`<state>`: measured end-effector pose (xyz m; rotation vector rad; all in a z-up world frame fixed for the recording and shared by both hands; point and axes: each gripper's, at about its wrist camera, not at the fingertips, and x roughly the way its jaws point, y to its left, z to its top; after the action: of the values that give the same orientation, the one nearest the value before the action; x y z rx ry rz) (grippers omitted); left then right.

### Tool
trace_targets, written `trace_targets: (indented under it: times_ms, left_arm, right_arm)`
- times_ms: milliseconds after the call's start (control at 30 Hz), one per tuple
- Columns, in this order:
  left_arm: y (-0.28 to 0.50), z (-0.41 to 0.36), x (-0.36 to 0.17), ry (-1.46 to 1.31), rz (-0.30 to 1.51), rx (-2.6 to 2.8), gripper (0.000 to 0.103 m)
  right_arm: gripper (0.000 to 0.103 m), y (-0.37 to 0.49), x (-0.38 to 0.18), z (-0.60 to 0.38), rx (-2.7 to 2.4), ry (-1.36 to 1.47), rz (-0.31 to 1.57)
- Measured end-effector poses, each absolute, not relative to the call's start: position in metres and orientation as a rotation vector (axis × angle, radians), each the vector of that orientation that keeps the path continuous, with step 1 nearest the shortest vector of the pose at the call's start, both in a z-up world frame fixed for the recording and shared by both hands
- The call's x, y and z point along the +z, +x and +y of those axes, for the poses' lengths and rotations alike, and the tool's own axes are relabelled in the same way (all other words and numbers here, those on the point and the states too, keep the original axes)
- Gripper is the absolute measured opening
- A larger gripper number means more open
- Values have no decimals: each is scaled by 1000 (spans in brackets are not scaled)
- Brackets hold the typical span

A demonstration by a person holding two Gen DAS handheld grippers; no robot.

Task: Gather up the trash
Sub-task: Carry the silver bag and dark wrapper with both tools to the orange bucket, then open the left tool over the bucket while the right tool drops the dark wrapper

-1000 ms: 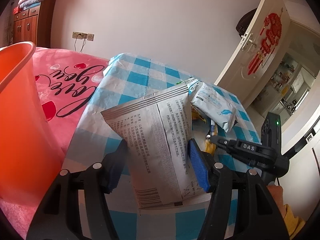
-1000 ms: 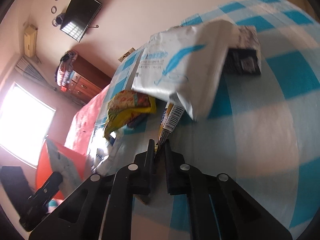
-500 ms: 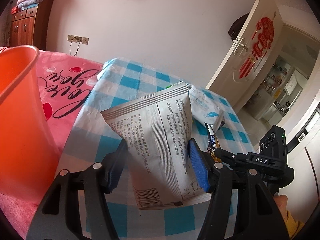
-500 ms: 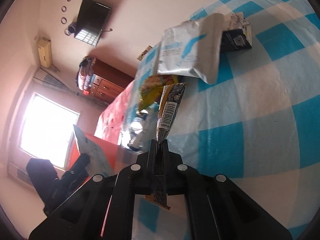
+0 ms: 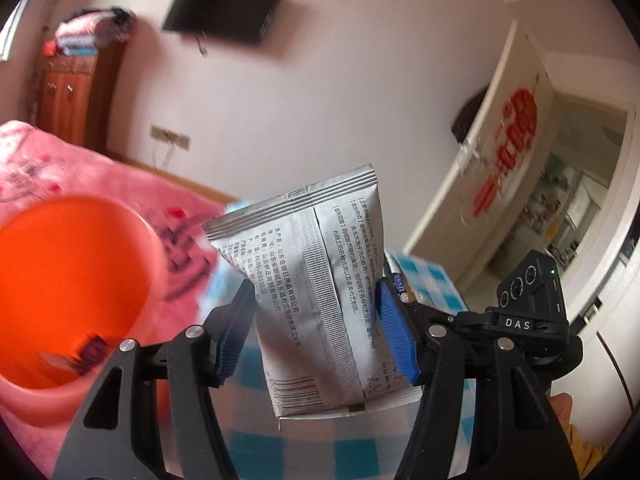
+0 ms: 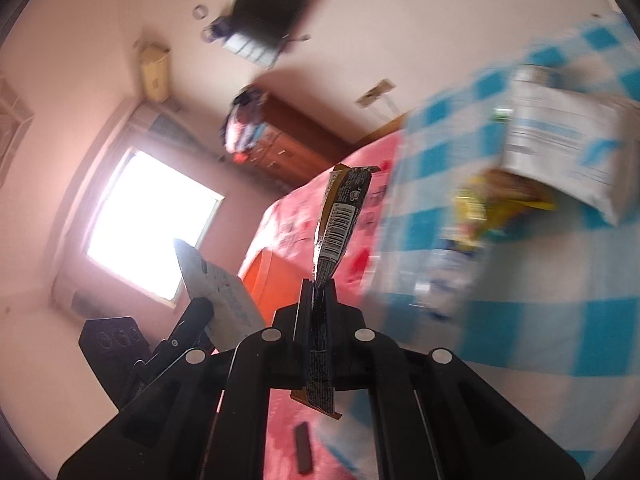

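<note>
Both grippers are carrying trash and swinging toward the bin. Compared with a second ago, the left view is no longer filled by the checked cloth [image 5: 304, 452]; the bin [image 5: 76, 280] mouth is now coming into view at lower left, with a few scraps lying at its bottom.

Left gripper [image 5: 316, 320]: blue pads are pinching the silver pouch [image 5: 320, 292] by its sides, mid-height; the pouch is standing upright, clear of the cloth, just right of the bin rim and not yet over the opening.

Right gripper [image 6: 318, 300]: fingers are pressed together on the dark wrapper [image 6: 336, 220], which was still touching the cloth a second ago and is now hanging free, upright, with the bin's orange rim behind it.

Still lying on the cloth: white bag [image 6: 560, 152], yellow wrapper [image 6: 492, 196], some blurred clear plastic beside them. A small dark piece is lying on the pink bedspread [image 6: 288, 224].

Judgement: pick-up is done for these two items; release over the bin is the step in hand. Several pieces are remaining, so the task is partway.
</note>
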<state>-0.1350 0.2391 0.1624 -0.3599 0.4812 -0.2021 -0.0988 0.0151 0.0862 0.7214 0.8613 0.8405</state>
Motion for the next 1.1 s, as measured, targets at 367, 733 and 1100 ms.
trace_targets:
  times_ms: [367,733,1100]
  left_arm:
    - [-169,338,198,-359,367,98,62]
    - [-157,379,148,-414,472,242,76]
    - [-162,373,136,-367,488,301,92]
  right_arm:
    - [7,-83,151,160,1103,607,876]
    - [13,-75,120,234,1049,453,962]
    - [77,-95,119,166,905,428,759]
